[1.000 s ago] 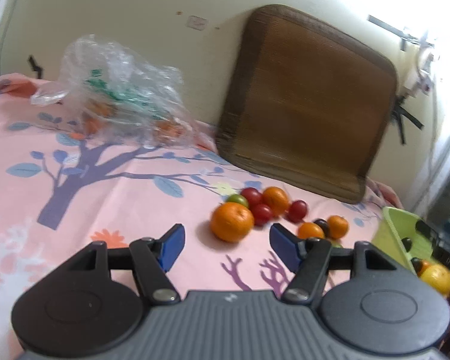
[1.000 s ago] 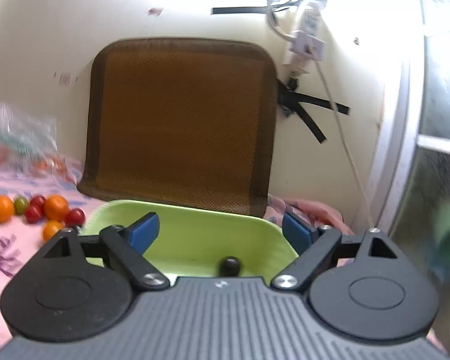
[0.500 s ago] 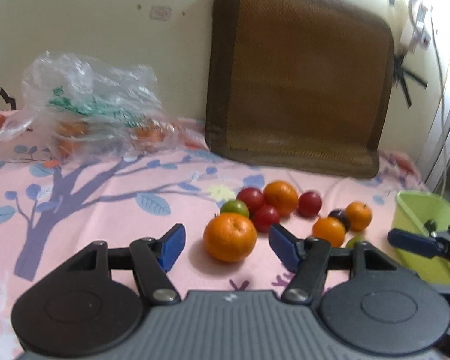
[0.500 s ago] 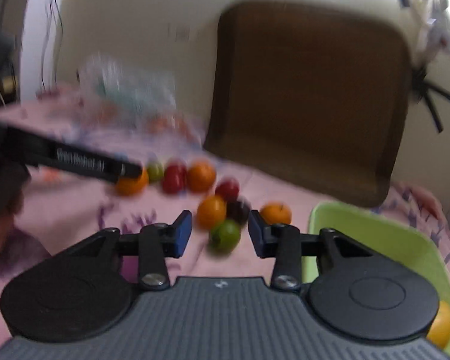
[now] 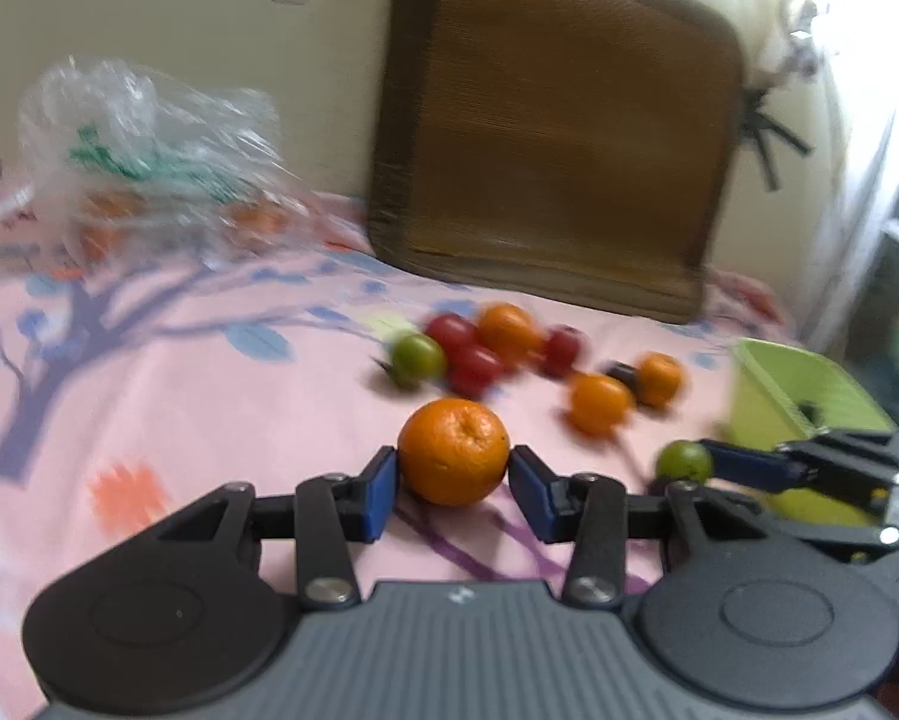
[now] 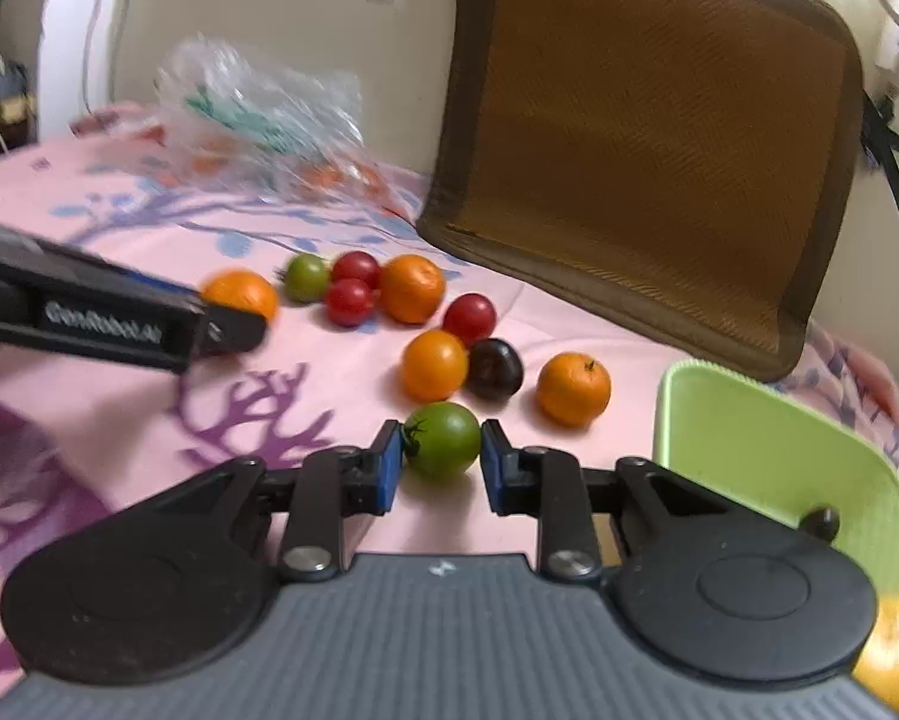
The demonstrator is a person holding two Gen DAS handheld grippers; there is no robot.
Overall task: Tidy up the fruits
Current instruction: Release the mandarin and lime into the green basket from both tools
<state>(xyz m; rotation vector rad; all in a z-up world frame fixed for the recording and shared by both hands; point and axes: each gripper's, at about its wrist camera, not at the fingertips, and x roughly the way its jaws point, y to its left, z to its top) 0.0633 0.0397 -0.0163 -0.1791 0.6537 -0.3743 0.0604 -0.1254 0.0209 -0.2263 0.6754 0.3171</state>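
Pink tree-print bedsheet underneath; left gripper just closing, pinching round orange mandarin; right gripper clamped on round green tomato, both fruits down on sheet; risk: squashing soft tomato, mandarin rolling free off rounded skin.

Left wrist cam sat low behind the left claw, angled down across the pink sheet, close in. Right cam did likewise behind the right claw. Both faced the brown cushion ahead and shared the fruit cluster; each caught the other claw sideways.
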